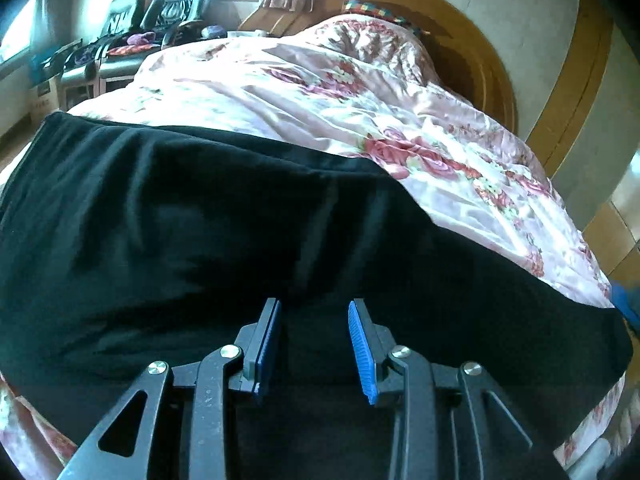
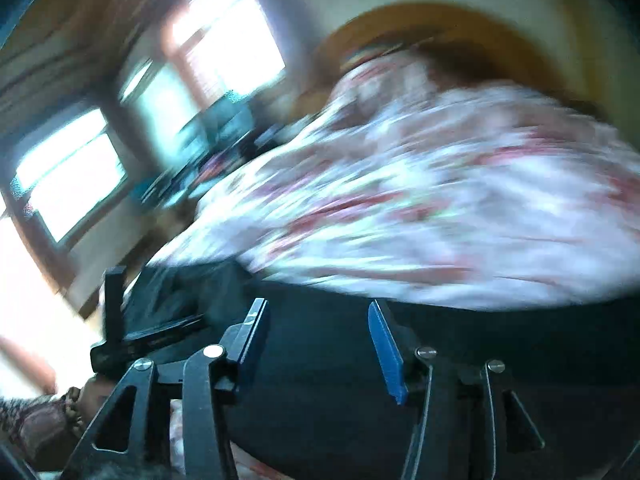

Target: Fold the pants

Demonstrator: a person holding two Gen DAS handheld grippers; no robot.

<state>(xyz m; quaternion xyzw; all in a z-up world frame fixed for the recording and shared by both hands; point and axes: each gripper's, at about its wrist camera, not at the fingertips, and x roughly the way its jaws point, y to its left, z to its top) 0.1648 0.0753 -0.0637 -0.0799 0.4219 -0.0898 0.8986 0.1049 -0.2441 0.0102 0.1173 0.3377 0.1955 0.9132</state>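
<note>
Black pants (image 1: 200,220) cover floral quilt (image 1: 360,92); wooden headboard (image 1: 472,40) behind

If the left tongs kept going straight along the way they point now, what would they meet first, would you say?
Most likely the black pants, spread on the floral bedcover directly ahead of the open left tongs; depth is hard to judge.

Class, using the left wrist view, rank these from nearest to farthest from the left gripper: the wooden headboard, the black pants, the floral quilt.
1. black pants, directly under and ahead of the left gripper.
2. floral quilt, beyond the pants, spreading right.
3. wooden headboard, behind the quilt, upper right.
</note>
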